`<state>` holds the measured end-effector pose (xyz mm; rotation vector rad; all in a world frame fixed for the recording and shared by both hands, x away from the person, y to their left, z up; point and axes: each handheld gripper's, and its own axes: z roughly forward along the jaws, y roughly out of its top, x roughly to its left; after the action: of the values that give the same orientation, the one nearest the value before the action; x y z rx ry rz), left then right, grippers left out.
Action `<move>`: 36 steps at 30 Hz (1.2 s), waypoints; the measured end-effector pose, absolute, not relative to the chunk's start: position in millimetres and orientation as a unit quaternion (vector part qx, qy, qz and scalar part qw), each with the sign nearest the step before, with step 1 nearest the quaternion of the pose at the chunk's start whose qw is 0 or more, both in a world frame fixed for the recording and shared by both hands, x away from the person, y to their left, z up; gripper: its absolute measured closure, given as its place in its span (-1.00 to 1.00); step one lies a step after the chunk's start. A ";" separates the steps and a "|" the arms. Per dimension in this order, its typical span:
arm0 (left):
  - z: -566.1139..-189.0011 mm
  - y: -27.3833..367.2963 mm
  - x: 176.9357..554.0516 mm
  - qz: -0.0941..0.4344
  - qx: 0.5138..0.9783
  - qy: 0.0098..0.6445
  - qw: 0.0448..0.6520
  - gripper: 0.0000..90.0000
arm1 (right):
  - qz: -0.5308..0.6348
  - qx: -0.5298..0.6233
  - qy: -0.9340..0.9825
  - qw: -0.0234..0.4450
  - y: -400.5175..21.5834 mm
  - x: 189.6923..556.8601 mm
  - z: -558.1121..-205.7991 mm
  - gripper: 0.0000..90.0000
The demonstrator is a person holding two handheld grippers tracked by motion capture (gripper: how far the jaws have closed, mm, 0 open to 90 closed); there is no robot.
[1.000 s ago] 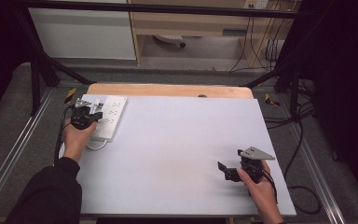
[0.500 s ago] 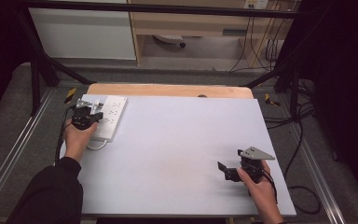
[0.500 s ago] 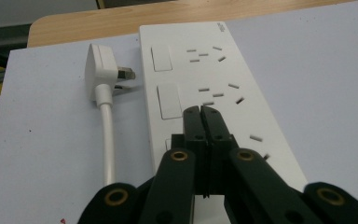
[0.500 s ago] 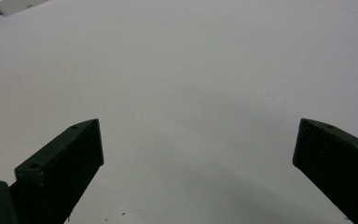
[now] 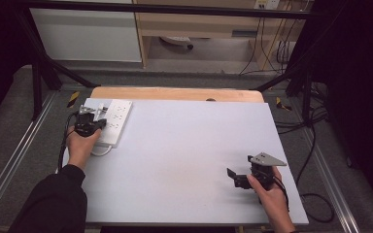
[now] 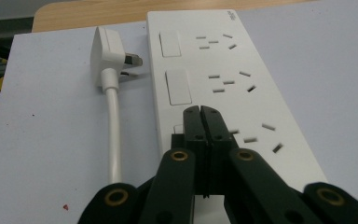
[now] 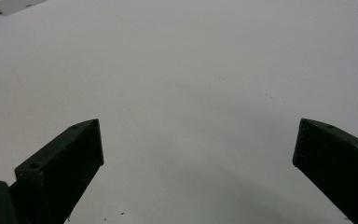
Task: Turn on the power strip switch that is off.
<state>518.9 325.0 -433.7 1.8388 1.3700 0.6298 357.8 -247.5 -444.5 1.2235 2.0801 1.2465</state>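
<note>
left tongs (image 6: 200, 112): we see them clenched, empty, over the power strip (image 6: 228, 84)
right tongs (image 7: 198, 154): released
plug (image 6: 107, 51): light, stiff; we'd grip its body

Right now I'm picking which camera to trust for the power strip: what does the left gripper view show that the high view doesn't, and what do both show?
Left gripper view alone: the white three-pin plug lying unplugged beside the strip, and the left tool shut over the strip's near end.

High view alone: the right tool far off, the wooden table edge.

Both: the white rectangular power strip on the pale grey table surface.
</note>
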 end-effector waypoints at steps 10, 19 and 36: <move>-435.3 330.0 514.6 0.250 0.711 0.537 0.379 1.00 | 0.449 0.441 0.748 0.211 -247.6 358.5 -444.9 -0.95; -435.1 329.3 512.5 0.252 0.713 0.535 0.376 1.00 | 0.448 0.441 0.748 0.211 -247.5 358.6 -445.0 -0.95; -435.5 330.2 512.2 0.252 0.716 0.530 0.378 1.00 | 0.448 0.441 0.749 0.209 -247.7 358.7 -444.9 -0.95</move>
<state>512.2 330.2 -435.5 1.8299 1.3552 0.6450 358.7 -247.7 -444.9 1.2262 2.0828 1.2473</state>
